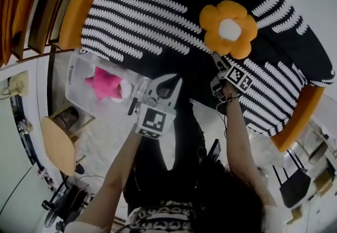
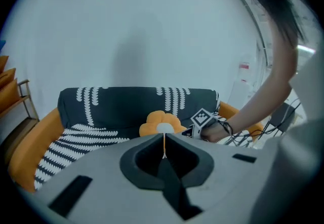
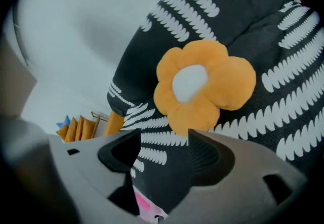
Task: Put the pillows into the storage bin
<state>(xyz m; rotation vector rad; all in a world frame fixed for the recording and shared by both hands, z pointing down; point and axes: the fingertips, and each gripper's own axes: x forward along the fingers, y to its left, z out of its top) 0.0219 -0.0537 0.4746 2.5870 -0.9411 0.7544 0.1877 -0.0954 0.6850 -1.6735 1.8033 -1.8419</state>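
Observation:
An orange flower pillow (image 1: 228,28) with a white centre lies on the black-and-white patterned sofa (image 1: 147,16). My right gripper (image 1: 217,61) sits just below it, jaws open and empty; in the right gripper view (image 3: 165,137) the flower pillow (image 3: 202,84) fills the space right ahead of the tips. A pink star pillow (image 1: 105,83) lies inside the clear storage bin (image 1: 79,69) on the floor by the sofa's left end. My left gripper (image 1: 167,83) hovers beside the bin, shut and empty (image 2: 164,139).
The sofa has orange armrests (image 1: 79,6) at both ends. A round wooden stool (image 1: 58,142) stands near the bin. Orange cushions on a rack (image 1: 21,11) are at the far left. Cables and a black router (image 1: 295,184) lie on the floor.

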